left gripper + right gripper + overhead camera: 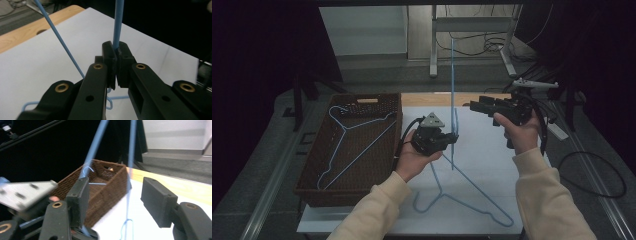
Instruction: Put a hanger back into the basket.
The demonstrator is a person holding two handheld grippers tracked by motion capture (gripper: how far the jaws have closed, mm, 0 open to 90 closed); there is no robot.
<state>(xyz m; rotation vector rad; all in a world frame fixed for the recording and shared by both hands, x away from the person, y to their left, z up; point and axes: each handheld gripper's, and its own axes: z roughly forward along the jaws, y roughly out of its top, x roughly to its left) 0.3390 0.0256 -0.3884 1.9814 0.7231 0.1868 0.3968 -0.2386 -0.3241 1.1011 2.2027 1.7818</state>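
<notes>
Sleeves [532,200] at the near edge, a blue hanger [452,150] held upright over the tabletop [492,165].
The basket [312,170] with one hanger [357,145] waits left. Left gripper [453,138]: jaws clamped on the wire; right gripper [474,106]: jaws wide, empty. Carry it across low and tilted flat so nothing catches the rim.

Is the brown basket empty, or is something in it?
Not empty. The brown basket has a blue wire hanger lying flat inside it, seen from the high view.
</notes>
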